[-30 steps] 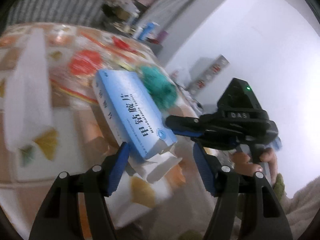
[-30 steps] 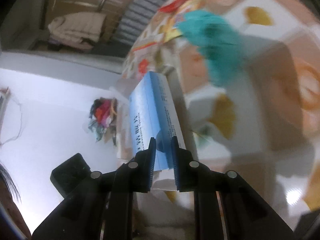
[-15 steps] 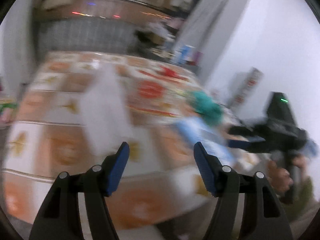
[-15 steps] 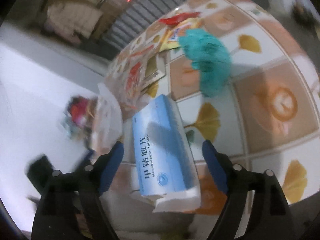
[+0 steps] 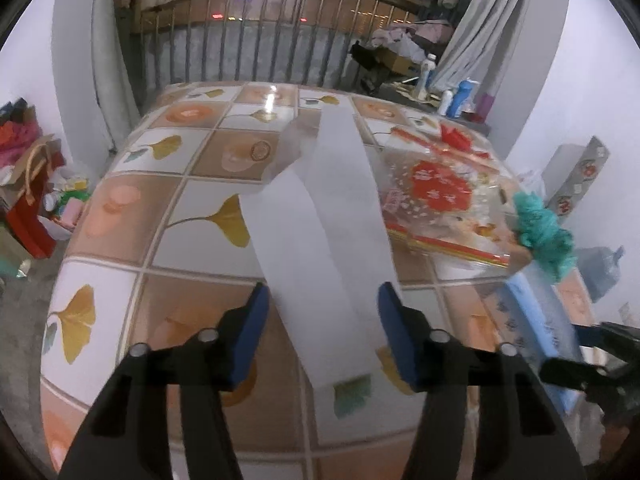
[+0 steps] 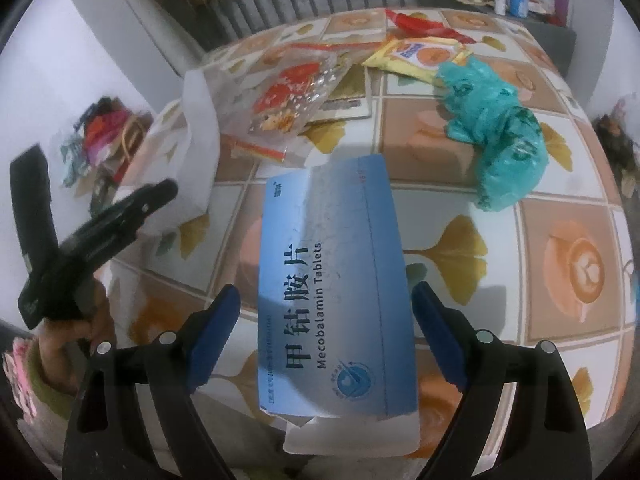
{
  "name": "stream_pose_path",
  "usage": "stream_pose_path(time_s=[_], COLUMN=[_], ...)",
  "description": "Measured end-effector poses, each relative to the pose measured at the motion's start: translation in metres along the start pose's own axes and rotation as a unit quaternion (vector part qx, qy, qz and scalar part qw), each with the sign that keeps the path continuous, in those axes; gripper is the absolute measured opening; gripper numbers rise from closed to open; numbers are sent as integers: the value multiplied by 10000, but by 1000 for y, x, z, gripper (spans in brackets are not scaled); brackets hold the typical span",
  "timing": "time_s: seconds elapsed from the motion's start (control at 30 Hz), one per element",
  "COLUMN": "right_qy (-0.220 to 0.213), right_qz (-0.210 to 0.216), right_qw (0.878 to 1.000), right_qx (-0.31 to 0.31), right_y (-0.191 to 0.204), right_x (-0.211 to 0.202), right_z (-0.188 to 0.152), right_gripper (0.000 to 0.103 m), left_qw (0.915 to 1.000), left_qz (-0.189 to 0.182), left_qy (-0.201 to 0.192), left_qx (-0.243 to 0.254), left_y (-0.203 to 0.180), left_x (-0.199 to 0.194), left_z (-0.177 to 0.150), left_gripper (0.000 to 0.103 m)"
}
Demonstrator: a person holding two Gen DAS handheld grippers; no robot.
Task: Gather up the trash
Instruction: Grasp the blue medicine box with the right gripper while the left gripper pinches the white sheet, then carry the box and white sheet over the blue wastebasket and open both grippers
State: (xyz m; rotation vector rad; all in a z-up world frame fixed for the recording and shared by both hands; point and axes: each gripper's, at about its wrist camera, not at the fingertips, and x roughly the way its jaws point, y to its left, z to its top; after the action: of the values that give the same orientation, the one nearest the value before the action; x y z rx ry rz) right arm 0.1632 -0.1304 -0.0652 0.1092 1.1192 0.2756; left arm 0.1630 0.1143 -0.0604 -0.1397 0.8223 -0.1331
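A long white paper strip [image 5: 320,220] lies on the tile-patterned table [image 5: 132,208]. Its near end sits between the fingers of my left gripper [image 5: 324,320], whose jaws are closing; a gap still shows at the left pad. A blue Mecobalamin tablet box [image 6: 332,288] lies flat near the table's front edge, between the fingers of my right gripper [image 6: 328,320]. Those jaws are opening and stand clear of both sides of the box. In the right wrist view the left gripper [image 6: 100,232] is at the left, over the white strip [image 6: 196,140].
A crumpled teal plastic bag [image 6: 496,136], a clear wrapper with red print [image 6: 296,92], a yellow snack packet [image 6: 424,54] and a red wrapper [image 6: 416,24] lie farther back. Bags and clutter [image 5: 28,184] cover the floor at the left. Bottles [image 5: 460,96] stand beyond the table.
My right gripper let go of the blue box, which now lies flat on the table. My left gripper swung away from the box to the white strip and its jaws narrowed.
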Motion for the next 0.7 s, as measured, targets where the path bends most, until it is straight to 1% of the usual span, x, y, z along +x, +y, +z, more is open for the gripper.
stream_pose_path(time_s=[0.07,0.1,0.17,0.2,0.27,0.33,0.4,0.43,0.47,0.5,0.63,0.7], right_qy=[37,60,84,70,64,33,16,4,-11,-19,-15,-33], right_qz=[-23,-47,-65,-83,-128,-145,-154,-157,-161,-179,-191,-185], right_qw=[10000,10000,9999,9999,9999,9998,9998,9998,9998,9998,9997,9997], right_qx=[-19,-14,-17,-30,-71,-93,-110,-101,-104,-123,-138,-134], right_y=[2,0,0,1,5,5,8,9,12,13,11,10], right_x=[4,5,10,11,13,13,10,11,12,10,7,7], right_z=[2,2,3,4,4,1,-2,-2,-2,-3,-3,-2], right_gripper=[84,84,84,84,84,84,83,82,75,72,70,69], left_qw=[9999,9998,9997,9995,9993,9988,9985,9984,9983,9981,9966,9951], left_qz=[79,118,213,226,189,133,86,71,43,-1,-189,-298], left_qy=[41,21,-18,-23,-20,-19,-59,-93,-146,-210,-504,-727], left_qx=[-86,-133,-142,-196,-338,-471,-540,-552,-559,-577,-627,-605], left_y=[4,6,9,11,17,22,25,25,25,25,23,21], left_x=[6,7,7,7,5,4,2,0,-3,-6,-22,-34], left_z=[0,-1,-2,-2,-3,-3,-2,-2,-2,-1,3,5], left_gripper=[38,35,24,22,11,5,4,3,2,2,2,2])
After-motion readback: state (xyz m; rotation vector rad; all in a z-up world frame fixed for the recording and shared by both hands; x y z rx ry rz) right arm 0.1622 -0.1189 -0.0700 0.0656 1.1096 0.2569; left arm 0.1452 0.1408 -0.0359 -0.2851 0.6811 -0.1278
